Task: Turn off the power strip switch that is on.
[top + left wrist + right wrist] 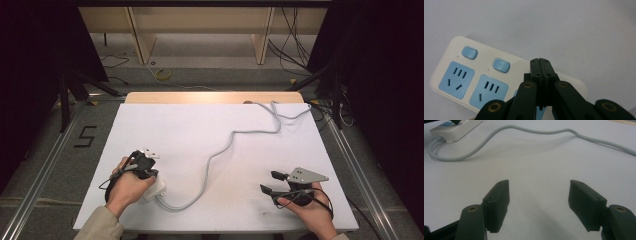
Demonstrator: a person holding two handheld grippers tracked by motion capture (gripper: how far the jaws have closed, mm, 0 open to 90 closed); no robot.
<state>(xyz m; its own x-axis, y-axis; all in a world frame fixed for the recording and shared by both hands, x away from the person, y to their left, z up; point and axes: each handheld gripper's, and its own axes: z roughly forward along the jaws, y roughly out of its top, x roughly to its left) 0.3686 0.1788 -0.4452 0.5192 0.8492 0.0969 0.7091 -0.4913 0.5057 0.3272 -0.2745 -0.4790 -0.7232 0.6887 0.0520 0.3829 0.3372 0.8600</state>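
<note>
A white power strip (506, 75) with blue sockets and blue switches lies on the white table near its front left. My left gripper (540, 61) hangs just over the strip with its jaws pressed together and nothing between them. In the high view that left gripper (141, 161) covers most of the power strip (154, 189). The strip's grey cable (220, 150) snakes across the table to the far right edge. My right gripper (272, 182) rests near the front right, jaws wide apart. Between the right gripper (539, 205) jaws there is only bare tabletop.
The white table (200, 125) sits on a wooden top, with metal rails on both sides. The power strip (454, 128) and its cable (536, 131) lie at the top of the right gripper view. Loose cables lie on the floor beyond the table.
</note>
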